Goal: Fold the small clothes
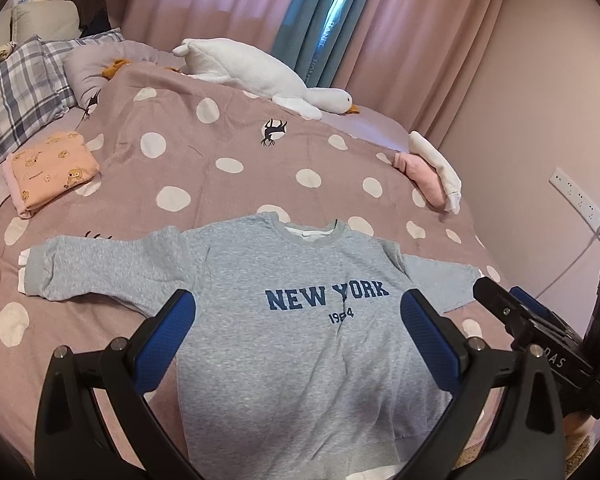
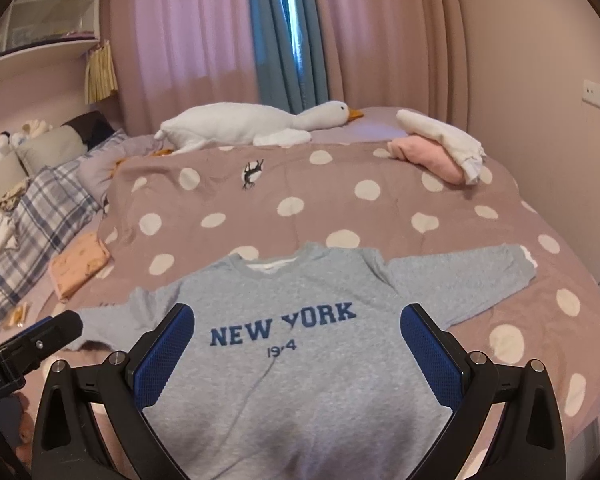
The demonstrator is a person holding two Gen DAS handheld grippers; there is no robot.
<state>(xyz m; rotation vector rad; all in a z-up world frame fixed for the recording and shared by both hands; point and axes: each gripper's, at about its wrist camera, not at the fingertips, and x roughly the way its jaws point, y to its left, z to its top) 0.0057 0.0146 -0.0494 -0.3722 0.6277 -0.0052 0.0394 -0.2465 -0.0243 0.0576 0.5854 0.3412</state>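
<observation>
A small grey sweatshirt (image 1: pixel 292 320) printed "NEW YORK" lies flat and face up on the bed, sleeves spread to both sides; it also shows in the right wrist view (image 2: pixel 300 360). My left gripper (image 1: pixel 296 316) is open and empty, hovering above the sweatshirt's lower body. My right gripper (image 2: pixel 296 328) is open and empty, also above the lower body. The right gripper's body shows at the right edge of the left wrist view (image 1: pixel 540 332), and the left gripper's body shows at the left edge of the right wrist view (image 2: pixel 28 352).
The bed has a mauve polka-dot blanket (image 1: pixel 240 140). A folded orange garment (image 1: pixel 52 168) lies at far left. Pink and white clothes (image 1: pixel 432 172) are piled at far right. A white goose plush (image 1: pixel 260 72) lies at the back. Plaid pillows (image 1: pixel 16 92) sit left; the wall (image 1: pixel 540 140) is right.
</observation>
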